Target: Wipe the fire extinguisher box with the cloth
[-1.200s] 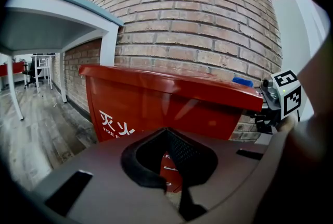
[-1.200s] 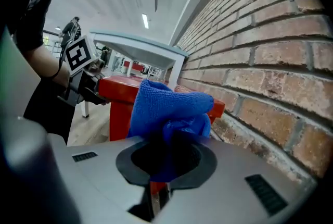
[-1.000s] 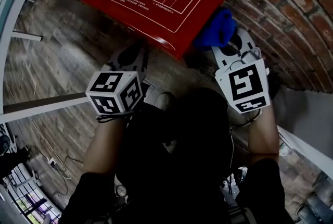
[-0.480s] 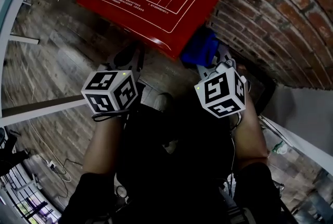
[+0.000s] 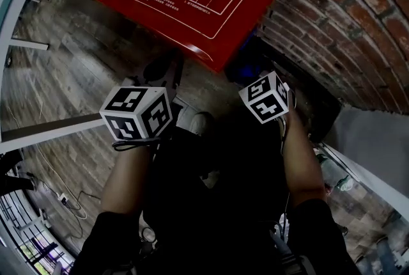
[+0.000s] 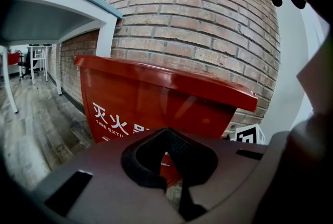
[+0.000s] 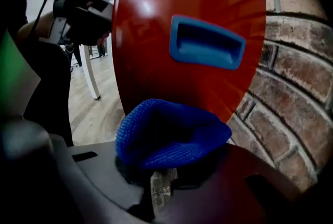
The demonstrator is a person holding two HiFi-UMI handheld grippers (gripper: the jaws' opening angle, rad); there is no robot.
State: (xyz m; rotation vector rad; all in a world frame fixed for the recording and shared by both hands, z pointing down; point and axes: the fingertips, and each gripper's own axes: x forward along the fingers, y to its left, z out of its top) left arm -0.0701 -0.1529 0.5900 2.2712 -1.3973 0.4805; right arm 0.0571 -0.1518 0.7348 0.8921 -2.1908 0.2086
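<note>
The red fire extinguisher box (image 5: 192,2) stands against the brick wall, its lid printed with white instruction drawings. In the right gripper view I face its side (image 7: 156,46), which has a blue recessed handle (image 7: 208,43). My right gripper (image 7: 164,176) is shut on a bunched blue cloth (image 7: 171,132), held right at that side below the handle. In the head view only its marker cube (image 5: 265,96) shows clearly. My left gripper (image 6: 174,181) hangs shut and empty in front of the box's front face (image 6: 151,108), apart from it.
A brick wall (image 5: 345,5) runs behind and to the right of the box. A white table frame (image 5: 13,18) stands at the left over the wooden floor (image 5: 64,56). A grey panel (image 5: 377,139) closes the right side. My shoe (image 5: 199,121) is just before the box.
My right gripper has carried the cloth from the lid's upper right corner down along the box's right side. The left gripper has stayed where it was.
</note>
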